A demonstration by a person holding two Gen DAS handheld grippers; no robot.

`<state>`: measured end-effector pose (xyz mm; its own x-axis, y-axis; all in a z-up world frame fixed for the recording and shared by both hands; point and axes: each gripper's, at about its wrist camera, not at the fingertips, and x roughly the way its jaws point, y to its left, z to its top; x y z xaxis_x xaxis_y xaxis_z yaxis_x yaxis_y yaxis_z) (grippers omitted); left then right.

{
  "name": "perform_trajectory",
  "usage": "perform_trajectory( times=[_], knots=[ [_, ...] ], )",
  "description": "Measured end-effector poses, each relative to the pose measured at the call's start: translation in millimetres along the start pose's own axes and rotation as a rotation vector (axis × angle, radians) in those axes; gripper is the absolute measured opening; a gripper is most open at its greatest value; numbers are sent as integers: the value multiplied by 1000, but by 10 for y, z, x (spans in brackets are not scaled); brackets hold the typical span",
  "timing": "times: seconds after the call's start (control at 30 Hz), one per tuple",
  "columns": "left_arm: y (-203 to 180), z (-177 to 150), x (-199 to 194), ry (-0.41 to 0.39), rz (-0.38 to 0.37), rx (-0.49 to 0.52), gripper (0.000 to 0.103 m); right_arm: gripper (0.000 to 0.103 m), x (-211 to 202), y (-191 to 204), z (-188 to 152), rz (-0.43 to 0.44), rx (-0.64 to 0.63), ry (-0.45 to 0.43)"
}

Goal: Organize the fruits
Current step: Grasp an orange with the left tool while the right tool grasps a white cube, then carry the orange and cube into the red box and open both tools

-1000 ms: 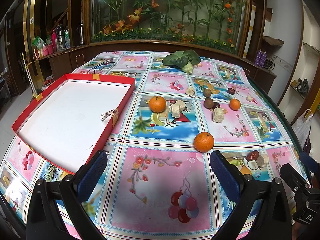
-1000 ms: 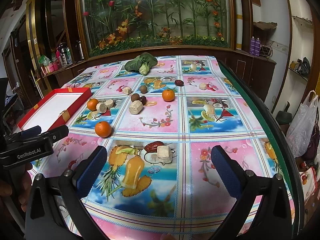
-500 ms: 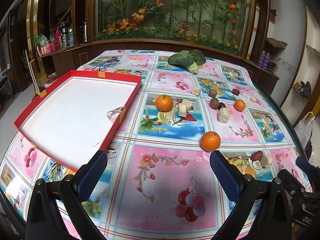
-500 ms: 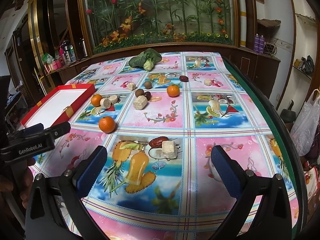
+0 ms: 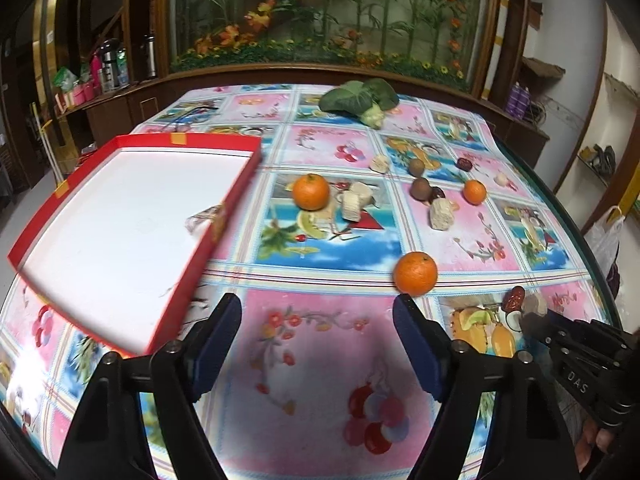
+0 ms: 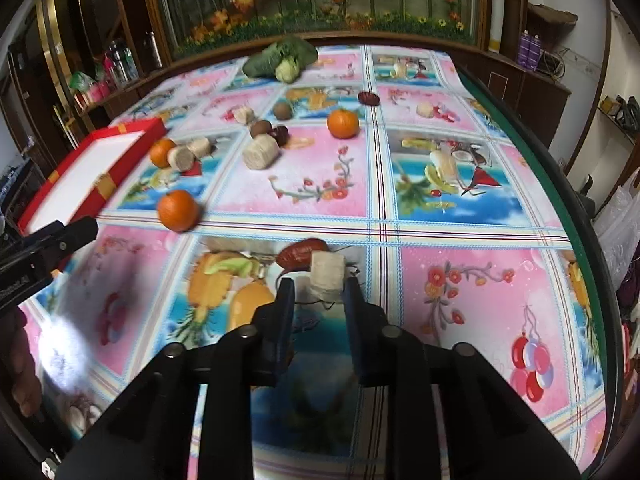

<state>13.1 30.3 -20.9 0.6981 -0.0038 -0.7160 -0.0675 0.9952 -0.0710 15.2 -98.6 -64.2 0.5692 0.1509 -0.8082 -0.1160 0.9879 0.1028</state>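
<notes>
RIGHT: right gripper [image 6: 316, 294] clamped on pale chunk [image 6: 327, 276] | LEFT: left gripper [image 5: 318, 326] closing, nothing between | RISK: tip-only hold (shallow) may slip; red date [image 6: 302, 252] alongside could get knocked.

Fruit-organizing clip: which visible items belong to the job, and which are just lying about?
Job:
- three oranges, nearest
- red dates, one at
- pale cut chunk, between the right claw's pads
- red tray, holding no fruit
- left claw, closing on nothing

Lying about:
- leafy vegetable
- plastic bag
- shelf bottles
</notes>
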Motion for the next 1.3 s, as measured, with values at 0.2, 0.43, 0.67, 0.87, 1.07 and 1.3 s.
perform_trajectory(
  times=[0.2,0.43,0.67,0.87,1.07,1.3],
  knots=[
    [-237,77,174,46,-40,43,68,19,-47,-131,-13,24,29,-19],
    [-563,114,473,114,-46,106,54,19,-216,-244,-33,54,67,-69],
    [-497,91,373,107,-38,79,31,19,-284,-265,-39,68,68,-94],
    [-36,48,-37,31,-25,-31,31,19,-310,-145,-39,90,36,-97],
    [651,91,-246,-14,75,-148,31,19,-297,271,58,151,-47,-99],
    [1350,138,-205,-5,197,-254,31,19,-253,1013,271,272,-164,-110]
  ],
)
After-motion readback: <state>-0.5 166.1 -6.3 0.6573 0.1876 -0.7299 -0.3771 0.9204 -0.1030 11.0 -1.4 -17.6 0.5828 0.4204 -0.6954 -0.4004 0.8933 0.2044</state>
